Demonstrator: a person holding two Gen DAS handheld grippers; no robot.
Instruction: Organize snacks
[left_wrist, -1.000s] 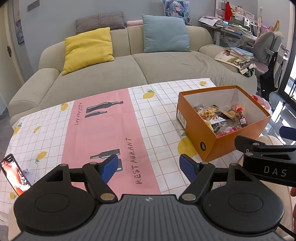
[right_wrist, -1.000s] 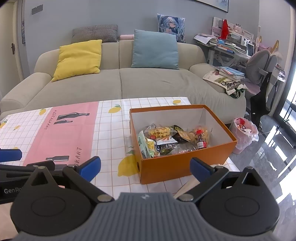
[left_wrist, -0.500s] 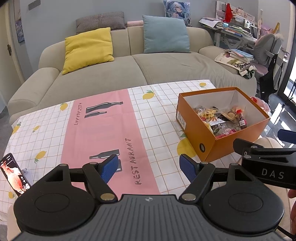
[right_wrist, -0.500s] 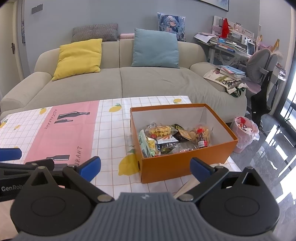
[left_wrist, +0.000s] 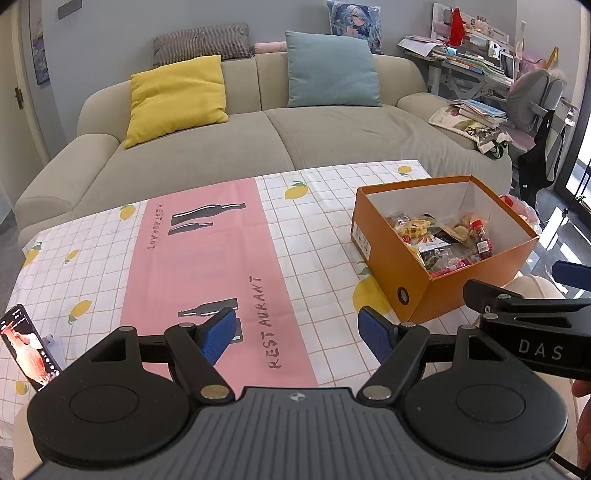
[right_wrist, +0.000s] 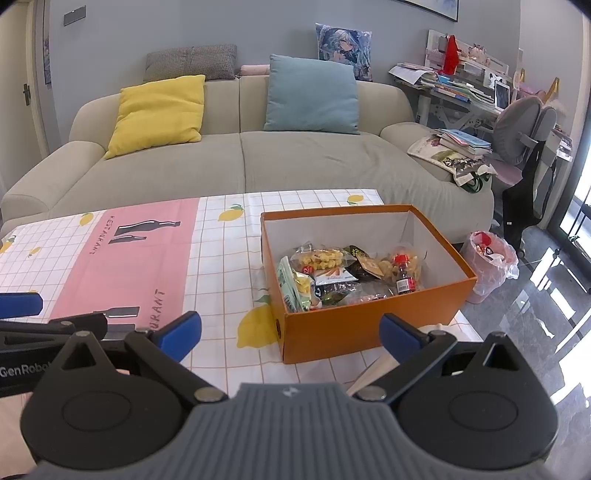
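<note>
Leaning at the table's (left_wrist: 303, 258) near-left edge is a phone (left_wrist: 27, 352), screen lit, and beside it the left gripper (left_wrist: 297, 334) hovers over the pink stripe with its fingers (left_wrist: 219, 334) spread wide — nothing between them. Toward the right edge sits the orange box (right_wrist: 369, 325), snack packets (right_wrist: 347, 273) piled inside, and the right gripper (right_wrist: 290, 330) hangs just before its near wall — fingers (right_wrist: 179, 330) equally wide, holding nothing.

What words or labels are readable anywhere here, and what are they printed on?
"RESTAURANT": twice on the pink stripe of the tablecloth, near and far end.
"DAS": on the right tongs, seen from the left camera.
"GenRobo", cut off at the frame edge: on the left tongs, seen from the right camera.
Sticker on the orange box and snack wrappers: too small to read.
</note>
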